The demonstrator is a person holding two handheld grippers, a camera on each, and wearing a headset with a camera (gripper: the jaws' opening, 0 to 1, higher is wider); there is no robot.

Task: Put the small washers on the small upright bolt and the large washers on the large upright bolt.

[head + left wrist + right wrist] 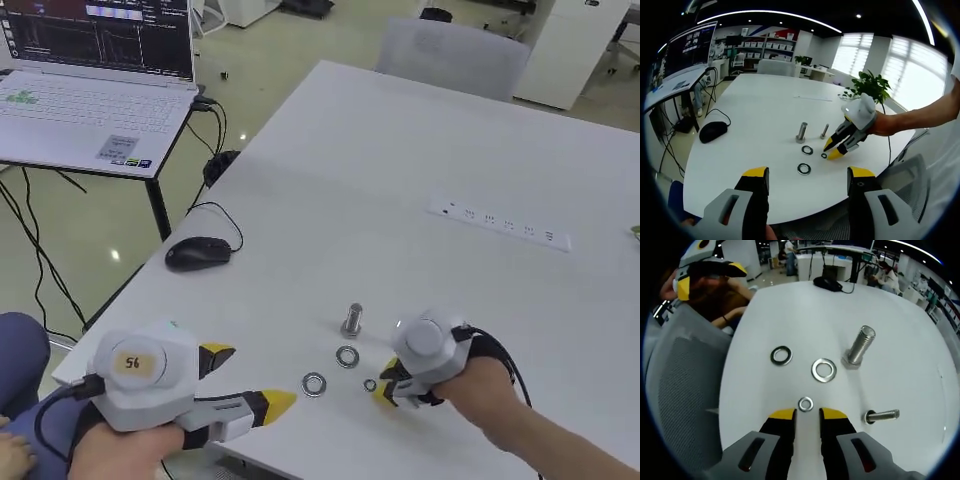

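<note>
Gripping state, left gripper [808, 176]: the jaws are spread wide and nothing is held between them. The tool is held at the near table edge, well apart from both bolts.
Gripping state, right gripper [808, 415]: the jaws are parted by a narrow gap and nothing is clamped. The yellow tips are lowered close to the table, just short of the small washer.
Small washer [805, 403]: laid flat on the table, just ahead of the right gripper's tips and in line with the gap between them. Contact with the tips cannot be told.
Bright washer [824, 370]: large, laid flat on the table, just beside the base of the large bolt.
Dark washer [781, 355]: large, laid flat on the table, near the bright washer, on the side toward the left gripper.
Large bolt [860, 346]: stood upright on its head, with the shank seen bare.
Small bolt [824, 131]: stood upright near the large bolt, on the right gripper's side, with the shank seen bare.
Table [400, 170]: white, with all washers and bolts grouped near its front edge.
Mouse [197, 252]: black and corded, placed near the table's left edge, well apart from the washers.
Power strip [498, 222]: white, laid flat further back on the table.
Laptop [95, 100]: open, set on a separate stand to the left of the table.
</note>
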